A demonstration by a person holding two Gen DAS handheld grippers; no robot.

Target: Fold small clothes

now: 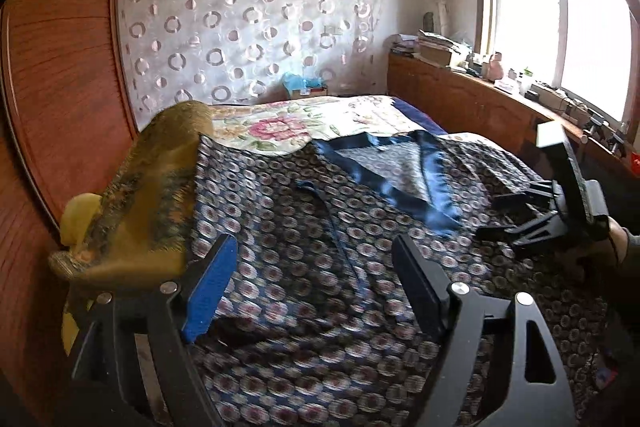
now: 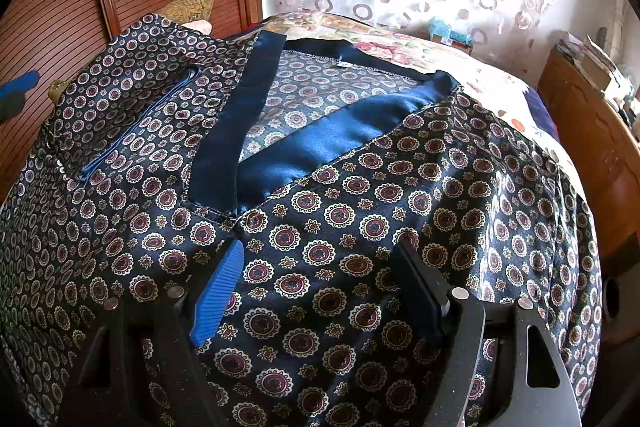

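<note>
Patterned shirt [image 2: 320, 227] is lying spread flat on the bed [image 1: 360, 115], front up, covering most of the near half. Its long axis is running from the near edge toward the curtain wall [image 1: 248, 23], with the blue collar [image 2: 328, 139] at the far end, open in a V. A thin blue cord [image 1: 336, 227] is trailing down the shirt's front in the left wrist view. One side of the shirt is draping over the bed edge toward the wooden wardrobe [image 1: 60, 67].

Left gripper [image 1: 316, 267] is hovering over the shirt near the wardrobe side, jaws standing wide apart, nothing between the pads. Right gripper [image 2: 324, 275] is sitting low over the shirt front just below the collar, jaws also apart, cloth under them but not pinched.

A yellow-brown pillow [image 1: 152, 195] is crowding the shirt's wardrobe-side edge, touching the fabric. Floral bedspread [image 1: 280, 131] is showing bare beyond the collar, leaving open room there. A cluttered wooden ledge [image 1: 500, 95] under the window [image 1: 560, 19] is running along the bed's other side.
</note>
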